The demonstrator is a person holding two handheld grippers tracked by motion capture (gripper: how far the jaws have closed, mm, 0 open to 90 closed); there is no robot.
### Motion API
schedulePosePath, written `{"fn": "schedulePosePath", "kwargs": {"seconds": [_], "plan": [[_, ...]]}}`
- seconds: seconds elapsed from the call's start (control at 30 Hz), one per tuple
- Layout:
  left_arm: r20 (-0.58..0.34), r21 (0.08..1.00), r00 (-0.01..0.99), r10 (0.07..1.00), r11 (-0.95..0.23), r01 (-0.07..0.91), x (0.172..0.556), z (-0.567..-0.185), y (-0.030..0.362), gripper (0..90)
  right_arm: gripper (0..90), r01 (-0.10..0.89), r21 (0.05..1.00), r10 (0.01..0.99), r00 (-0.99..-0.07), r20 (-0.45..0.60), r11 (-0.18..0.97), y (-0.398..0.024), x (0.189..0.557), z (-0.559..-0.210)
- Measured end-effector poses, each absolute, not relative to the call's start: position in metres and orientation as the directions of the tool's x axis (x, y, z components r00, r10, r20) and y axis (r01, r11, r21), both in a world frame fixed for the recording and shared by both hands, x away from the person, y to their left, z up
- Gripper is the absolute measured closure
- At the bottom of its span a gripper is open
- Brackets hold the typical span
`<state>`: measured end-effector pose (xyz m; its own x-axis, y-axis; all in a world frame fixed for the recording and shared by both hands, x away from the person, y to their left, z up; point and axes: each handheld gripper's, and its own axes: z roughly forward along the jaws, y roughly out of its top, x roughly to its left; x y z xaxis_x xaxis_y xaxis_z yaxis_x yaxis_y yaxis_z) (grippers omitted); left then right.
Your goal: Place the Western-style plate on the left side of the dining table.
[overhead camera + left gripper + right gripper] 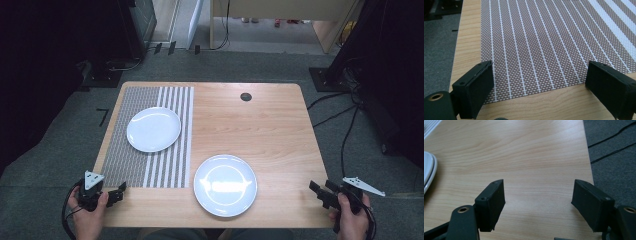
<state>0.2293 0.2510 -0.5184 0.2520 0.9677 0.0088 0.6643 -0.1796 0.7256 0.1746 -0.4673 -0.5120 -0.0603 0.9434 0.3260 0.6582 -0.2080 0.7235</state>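
Here the left tongs [118, 192] rest at the near left corner of the desk [270, 125], held by the person's left hand [90, 212]. In the left gripper view their two black jaws stand wide apart with nothing between them, and they point over the near edge of the woven placemat [536, 50]. The right tongs [320, 192] are at the near right corner, held by the right hand [352, 217]. In the right gripper view their jaws are also wide open and hold nothing; bare wood lies under them, and the rim of a white plate [429, 172] shows at the left edge of that view.

In the high view, this near plate [225, 185] lies directly on the wood, near the front edge of the desk, between the two tongs and just beside the right border of the placemat. A second white plate [153, 129] lies on the placemat, further back and to the left. Both plates are empty. The placemat covers the left part of the desk; it is brown-grey with thin white lines on its left part and broad white stripes on its right part. A small dark round hole [245, 97] is in the desk near the far edge. Around the desk there is grey carpet [350, 165], with black cables [345, 130] on it at the right side.
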Motion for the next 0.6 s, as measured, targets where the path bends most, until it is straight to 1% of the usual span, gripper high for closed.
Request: {"fn": "schedulePosePath", "kwargs": {"seconds": [0.1,0.13,0.27,0.33,0.37,0.43,0.47,0.53,0.6], "plan": [[0.009,0.726,0.252,0.968,-0.179,0.664,0.229,-0.518,0.251,8.2,26.8,0.665,0.722,0.953,-0.048,0.298,-0.193,-0.465,0.175,-0.515],[0.009,0.726,0.252,0.968,-0.179,0.664,0.229,-0.518,0.251,8.2,26.8,0.673,0.721,0.963,-0.045,0.266,-0.168,-0.462,0.176,-0.518],[0.009,0.726,0.252,0.968,-0.179,0.664,0.229,-0.518,0.251,8.1,25.3,0.678,0.725,0.974,-0.058,0.218,-0.122,-0.456,0.177,-0.52],[0.009,0.726,0.252,0.968,-0.18,0.664,0.229,-0.518,0.251,8.2,20.1,0.679,0.728,0.978,-0.07,0.198,-0.099,-0.45,0.178,-0.52],[0.009,0.726,0.252,0.968,-0.179,0.664,0.229,-0.518,0.251,8.2,20.1,0.679,0.728,0.978,-0.07,0.198,-0.099,-0.45,0.178,-0.52],[0.009,0.726,0.254,0.967,-0.181,0.664,0.229,-0.518,0.251,8.2,13.8,0.682,0.729,0.98,-0.098,0.174,-0.061,-0.445,0.18,-0.522],[0.009,0.726,0.255,0.967,-0.182,0.664,0.229,-0.518,0.251,8.2,13.5,0.681,0.732,0.987,-0.101,0.129,-0.026,-0.44,0.18,-0.523],[0.009,0.726,0.256,0.967,-0.183,0.663,0.229,-0.518,0.251,8.1,12.7,0.68,0.733,0.989,-0.098,0.109,-0.013,-0.438,0.181,-0.523],[0.009,0.726,0.258,0.966,-0.184,0.663,0.229,-0.518,0.251,8.2,8.2,0.685,0.729,0.991,-0.096,0.09,0.0,-0.433,0.182,-0.524]]}}
